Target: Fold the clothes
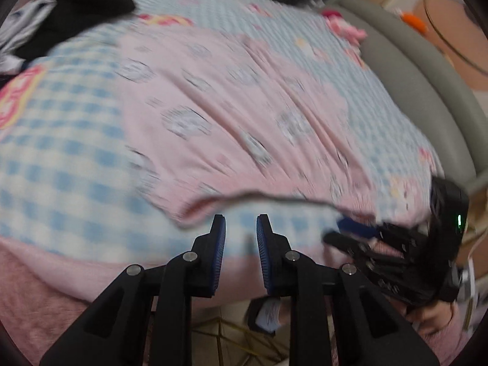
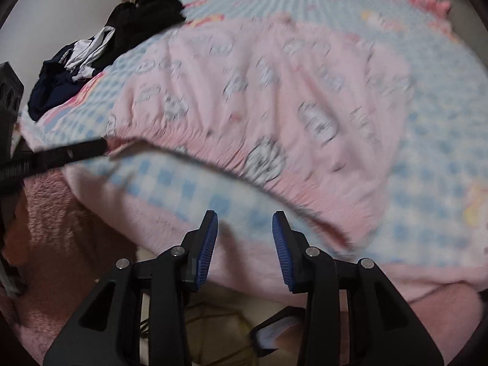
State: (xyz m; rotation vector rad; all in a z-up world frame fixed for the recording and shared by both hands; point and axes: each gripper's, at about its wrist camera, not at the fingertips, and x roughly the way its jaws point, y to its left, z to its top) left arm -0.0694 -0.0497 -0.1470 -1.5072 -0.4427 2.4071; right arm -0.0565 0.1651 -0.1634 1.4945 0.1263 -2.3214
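Pyjama bottoms (image 1: 244,106), pink with a cartoon print, lie spread across the middle of the bed (image 1: 61,152). Their gathered waistband (image 2: 189,149) faces the person, and its near edge looks raised a little off the sheet. The left tool (image 1: 241,222) stands with a narrow gap between its pads and nothing in it. From the other side its tip sits right at the waistband's left corner, touching or not I cannot tell. The right tool (image 2: 245,222) is spread wider, also empty, just short of the right corner.

This would fit cloth just let go after being laid out, or corners about to be taken for a fold. Either way, I'd say the step goes well if both waistband corners are handled level, with only the garment between the pads and not the sheet beneath. The elastic should be kept stretched so the legs lie one over the other without a twist. Both views are blurred, so slower hands would help.

The checked blue sheet is soft and rumpled, with a fluffy pink blanket (image 2: 61,213) hanging at the near edge. A heap of dark clothes (image 2: 122,30) sits far left, and a grey padded bed frame (image 1: 411,70) curves along the right.
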